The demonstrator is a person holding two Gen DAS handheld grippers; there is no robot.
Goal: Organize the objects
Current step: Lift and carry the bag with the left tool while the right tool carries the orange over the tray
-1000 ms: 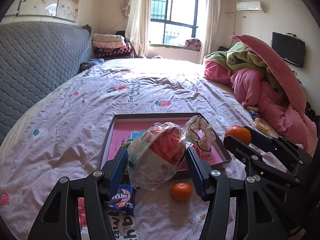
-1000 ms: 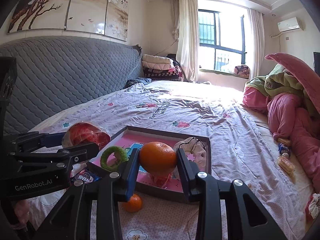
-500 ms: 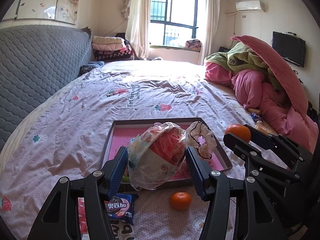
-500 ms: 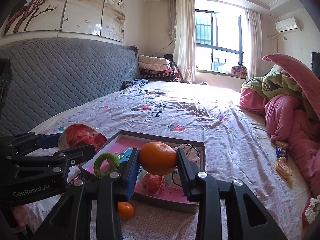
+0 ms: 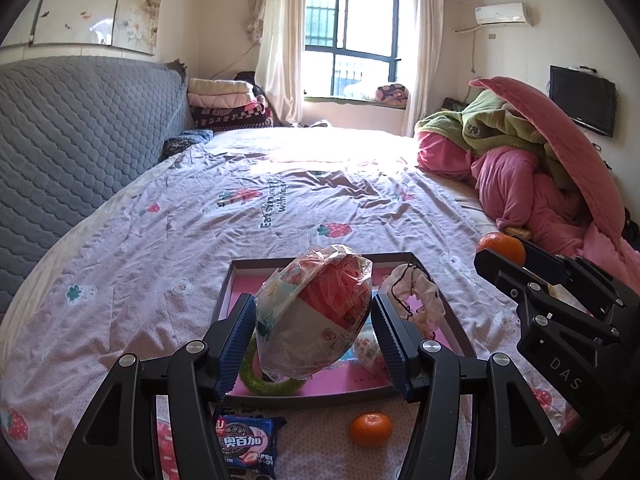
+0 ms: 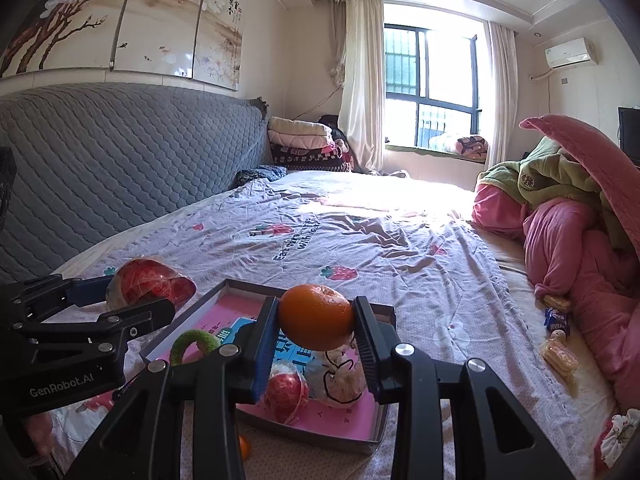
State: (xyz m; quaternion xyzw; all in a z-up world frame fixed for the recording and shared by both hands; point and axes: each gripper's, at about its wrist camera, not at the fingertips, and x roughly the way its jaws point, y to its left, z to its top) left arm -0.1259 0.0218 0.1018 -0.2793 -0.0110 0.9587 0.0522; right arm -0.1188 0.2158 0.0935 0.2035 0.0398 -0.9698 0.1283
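While my left tool (image 5: 314, 334) grips a plastic-wrapped red fruit (image 5: 316, 312) mid-frame and my right tool (image 6: 316, 334) clamps an orange (image 6: 316, 322), both hover above the tray (image 5: 456, 328); a tangerine (image 5: 370, 429) and cookie packet (image 5: 246, 444) at lower frame remain on the bed (image 5: 160, 240).

Home bedroom: bed (image 5: 280, 208), folded blankets (image 5: 228, 104)

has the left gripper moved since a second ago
Yes. The left gripper, shut on the wrapped red fruit, has risen toward the tray; the cookie packet shows fully now.
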